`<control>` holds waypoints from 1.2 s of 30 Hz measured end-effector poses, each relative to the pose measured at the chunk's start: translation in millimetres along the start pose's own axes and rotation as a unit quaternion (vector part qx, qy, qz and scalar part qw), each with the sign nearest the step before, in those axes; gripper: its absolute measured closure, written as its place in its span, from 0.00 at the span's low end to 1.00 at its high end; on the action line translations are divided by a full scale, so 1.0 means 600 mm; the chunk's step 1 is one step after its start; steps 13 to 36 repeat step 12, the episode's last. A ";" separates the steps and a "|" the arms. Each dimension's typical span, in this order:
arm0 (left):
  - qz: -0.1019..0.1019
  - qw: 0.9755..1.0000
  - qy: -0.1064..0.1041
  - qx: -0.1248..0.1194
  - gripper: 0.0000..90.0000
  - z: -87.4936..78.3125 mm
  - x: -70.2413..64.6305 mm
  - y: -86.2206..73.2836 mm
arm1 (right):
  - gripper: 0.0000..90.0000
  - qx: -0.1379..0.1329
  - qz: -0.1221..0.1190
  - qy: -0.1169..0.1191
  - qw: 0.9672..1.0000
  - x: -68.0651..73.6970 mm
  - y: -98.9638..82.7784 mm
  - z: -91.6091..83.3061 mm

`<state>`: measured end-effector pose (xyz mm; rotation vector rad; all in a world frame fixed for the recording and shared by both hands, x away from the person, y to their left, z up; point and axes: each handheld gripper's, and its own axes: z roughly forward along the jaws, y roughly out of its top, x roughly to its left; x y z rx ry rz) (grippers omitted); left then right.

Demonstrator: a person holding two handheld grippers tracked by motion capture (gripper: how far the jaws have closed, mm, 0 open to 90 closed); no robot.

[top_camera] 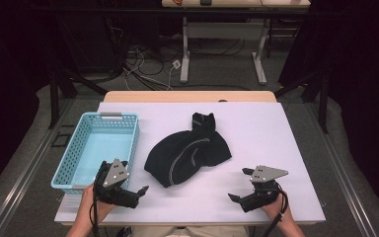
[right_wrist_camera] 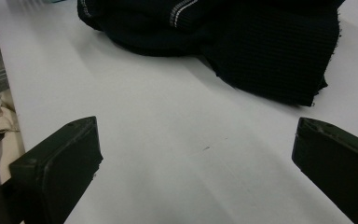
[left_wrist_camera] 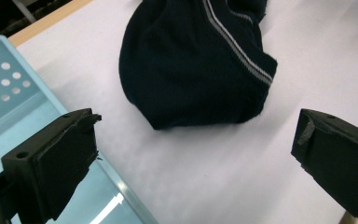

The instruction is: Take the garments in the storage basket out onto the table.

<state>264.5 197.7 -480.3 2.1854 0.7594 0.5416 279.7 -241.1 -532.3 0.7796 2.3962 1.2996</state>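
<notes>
A dark navy knitted garment (top_camera: 187, 153) with a thin grey stripe lies crumpled at the middle of the white table (top_camera: 266, 133). My left gripper (top_camera: 134, 176) rests near the front edge, left of the garment and beside the basket corner, open and holding nothing. In the left gripper view the garment (left_wrist_camera: 191, 70) lies just ahead of the left gripper (left_wrist_camera: 193, 135), apart from its wide-spread jaws. My right gripper (top_camera: 240, 184) sits at the front right, open too. The right gripper view has the garment (right_wrist_camera: 261, 51) a short way beyond the right gripper (right_wrist_camera: 196, 140).
A light blue perforated basket (top_camera: 133, 140) with nothing in it stands at the table's left; its wall (left_wrist_camera: 9, 84) is next to my left jaw. Behind the table, cables (top_camera: 143, 69) lie on the floor under a second desk (top_camera: 222, 29). Bare tabletop spreads at the right.
</notes>
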 end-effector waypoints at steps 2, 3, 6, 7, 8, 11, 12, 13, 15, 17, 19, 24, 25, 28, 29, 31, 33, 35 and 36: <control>0.003 1.000 0.002 -0.003 0.00 -0.004 -0.002 -0.007 | 0.01 0.000 0.000 0.000 1.000 0.000 0.000 0.000; -0.001 1.000 -0.001 -0.006 0.00 -0.007 -0.004 -0.010 | 0.01 0.003 -0.001 0.001 1.000 0.000 0.000 -0.001; -0.002 1.000 0.000 -0.015 0.00 -0.013 -0.007 -0.019 | 0.01 0.003 -0.001 0.001 1.000 0.000 0.000 0.000; -0.006 1.000 0.000 -0.021 0.00 -0.014 -0.009 -0.022 | 0.01 0.003 -0.001 0.002 1.000 0.000 0.000 0.000; -0.014 1.000 -0.001 -0.024 0.00 -0.014 -0.011 -0.025 | 0.01 0.002 -0.001 0.002 1.000 0.000 0.000 0.000; -0.017 0.999 -0.004 -0.031 0.00 -0.012 -0.014 -0.029 | 0.01 -0.001 -0.001 0.000 1.000 0.000 0.000 0.000; -0.018 0.999 -0.004 -0.036 0.00 -0.011 -0.016 -0.028 | 0.00 0.001 0.000 0.000 1.000 0.000 -0.001 0.000; -0.018 0.999 -0.004 -0.036 0.00 -0.011 -0.016 -0.028 | 0.00 0.001 0.000 0.000 1.000 0.000 -0.001 0.000; -0.018 0.999 -0.004 -0.036 0.00 -0.011 -0.016 -0.028 | 0.00 0.001 0.000 0.000 1.000 0.000 -0.001 0.000; -0.018 0.999 -0.004 -0.036 0.00 -0.011 -0.016 -0.028 | 0.00 0.001 0.000 0.000 1.000 0.000 -0.001 0.000; -0.018 0.999 -0.004 -0.036 0.00 -0.011 -0.016 -0.028 | 0.00 0.001 0.000 0.000 1.000 0.000 -0.001 0.000; -0.018 0.999 -0.004 -0.036 0.00 -0.011 -0.016 -0.028 | 0.00 0.001 0.000 0.000 1.000 0.000 -0.001 0.000; -0.018 0.999 -0.004 -0.036 0.00 -0.011 -0.016 -0.028 | 0.00 0.001 0.000 0.000 1.000 0.000 -0.001 0.000; -0.018 0.999 -0.004 -0.036 0.00 -0.011 -0.016 -0.028 | 0.00 0.001 0.000 0.000 1.000 0.000 -0.001 0.000; -0.018 0.999 -0.004 -0.036 0.00 -0.011 -0.016 -0.028 | 0.00 0.001 0.000 0.000 1.000 0.000 -0.001 0.000; -0.018 0.999 -0.004 -0.036 0.00 -0.011 -0.016 -0.028 | 0.00 0.001 0.000 0.000 1.000 0.000 -0.001 0.000; -0.018 0.999 -0.004 -0.036 0.00 -0.011 -0.016 -0.028 | 0.00 0.001 0.000 0.000 1.000 0.000 -0.001 0.000; -0.018 0.999 -0.004 -0.036 0.00 -0.011 -0.016 -0.028 | 0.00 0.001 0.000 0.000 1.000 0.000 -0.001 0.000; -0.018 0.999 -0.004 -0.036 0.00 -0.011 -0.016 -0.028 | 0.00 0.001 0.000 0.000 1.000 0.000 -0.001 0.000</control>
